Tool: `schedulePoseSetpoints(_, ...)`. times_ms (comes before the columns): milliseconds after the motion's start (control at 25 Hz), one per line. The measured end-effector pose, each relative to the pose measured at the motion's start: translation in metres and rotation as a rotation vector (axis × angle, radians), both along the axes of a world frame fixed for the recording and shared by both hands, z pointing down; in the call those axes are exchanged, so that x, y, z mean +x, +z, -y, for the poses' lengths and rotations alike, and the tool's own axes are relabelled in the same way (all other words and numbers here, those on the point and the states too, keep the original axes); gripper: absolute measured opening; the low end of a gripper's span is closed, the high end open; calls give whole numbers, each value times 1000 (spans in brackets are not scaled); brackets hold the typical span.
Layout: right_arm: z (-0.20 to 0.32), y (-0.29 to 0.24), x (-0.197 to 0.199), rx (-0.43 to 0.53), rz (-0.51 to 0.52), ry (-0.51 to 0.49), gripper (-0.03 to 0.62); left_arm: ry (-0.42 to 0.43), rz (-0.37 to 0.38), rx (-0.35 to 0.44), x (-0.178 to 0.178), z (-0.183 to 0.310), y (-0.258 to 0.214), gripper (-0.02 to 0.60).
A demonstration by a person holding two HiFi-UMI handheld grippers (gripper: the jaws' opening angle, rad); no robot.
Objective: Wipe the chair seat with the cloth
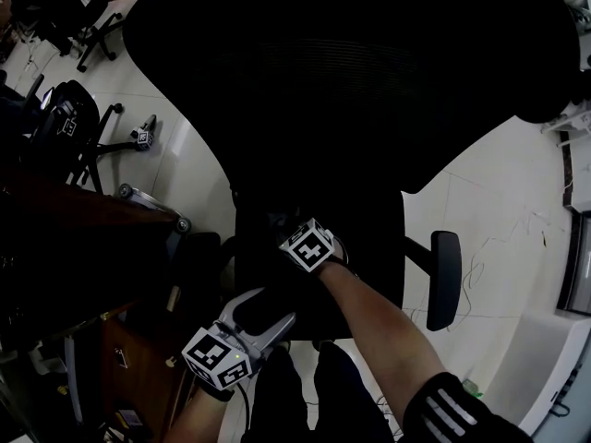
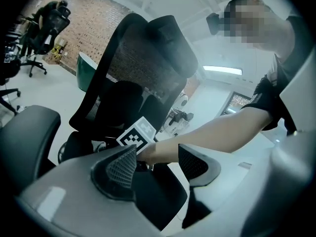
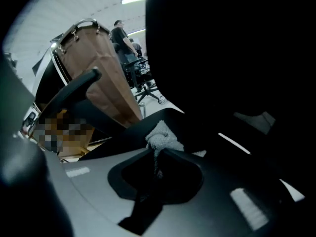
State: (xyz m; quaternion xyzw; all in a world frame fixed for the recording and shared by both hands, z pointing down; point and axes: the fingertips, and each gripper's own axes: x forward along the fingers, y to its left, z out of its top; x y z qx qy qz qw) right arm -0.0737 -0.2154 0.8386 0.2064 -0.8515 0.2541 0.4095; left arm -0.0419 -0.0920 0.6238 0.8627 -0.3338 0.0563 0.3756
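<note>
Cloth (image 3: 164,138) mid-frame, clenched in right gripper (image 3: 157,154) fingers; left gripper (image 2: 155,159) fingers released, empty; press flat, sweep seat (image 1: 374,247) evenly.

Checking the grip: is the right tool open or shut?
Shut on the cloth: jaws of the right tool meet, pinching it.

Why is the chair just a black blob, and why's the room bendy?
Head view: the chair goes black against the bright floor. Left gripper view: wide lens curves the edges. Right gripper view: mostly shadow, only the cloth catches light.
</note>
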Motion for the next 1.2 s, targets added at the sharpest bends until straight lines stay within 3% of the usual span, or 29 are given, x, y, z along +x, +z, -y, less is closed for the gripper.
schedulePoseSetpoints(120, -14, 23, -6, -23, -38, -34, 41, -8, 7, -8, -6, -5, 4, 290)
schedulePoseSetpoints(240, -24, 44, 19, -48, -108, -52, 41, -13, 8, -14, -12, -10, 9, 290)
schedulePoseSetpoints(400, -35, 59, 90, -78, -235, 2, 40, -6, 3, -19, -17, -18, 15, 290)
schedulePoseSetpoints(560, -41, 62, 187, -111, -342, 137, 40, 13, 1, -15, -10, -20, 12, 290)
schedulePoseSetpoints(800, -39, 49, 238, -97, -351, 195, 40, 36, -11, -15, 3, -26, 13, 290)
schedulePoseSetpoints(920, -33, 36, 218, -47, -302, 197, 40, 37, -12, -13, 1, -31, 10, 290)
schedulePoseSetpoints(1080, -50, 1, 112, -55, -47, 99, 40, 39, 17, -22, -13, -39, 8, 290)
schedulePoseSetpoints(1200, -80, 3, 45, -79, 5, 6, 40, 34, 31, -27, -23, -45, 9, 290)
